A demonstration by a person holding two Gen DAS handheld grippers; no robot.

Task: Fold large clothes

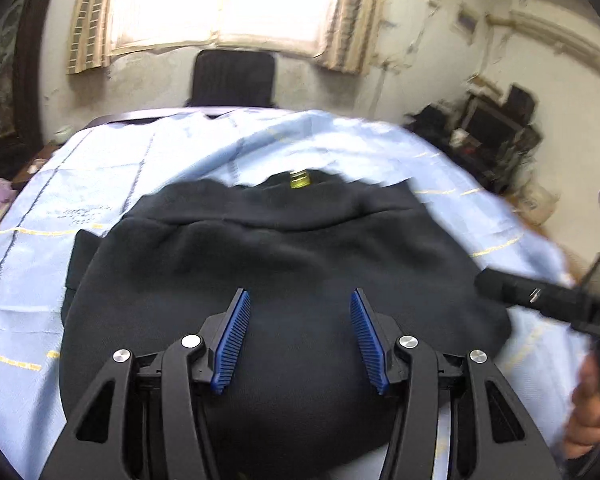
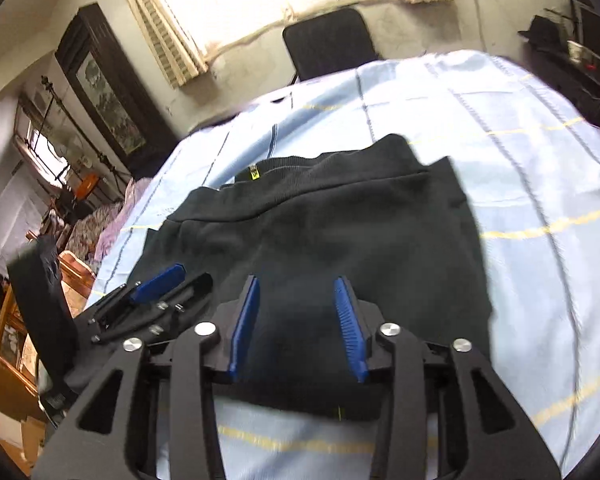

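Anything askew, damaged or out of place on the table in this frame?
Nothing damaged or spilled. The dark garment lies folded on the light blue cloth, but its far right corner sticks out past the fold, so the edges are uneven. Both grippers are open above it.

One dark garment (image 2: 340, 216), one blue cloth (image 2: 520, 160), two grippers (image 1: 300, 304) (image 2: 296, 286), one chair (image 1: 233, 78).

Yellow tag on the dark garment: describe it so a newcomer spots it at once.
Start from the light blue sheet that covers the table, with the dark folded garment lying on it. Go to the garment's far edge, the ribbed band nearest the black chair. The small yellow tag sits just inside that band, the only bright spot on the dark cloth.
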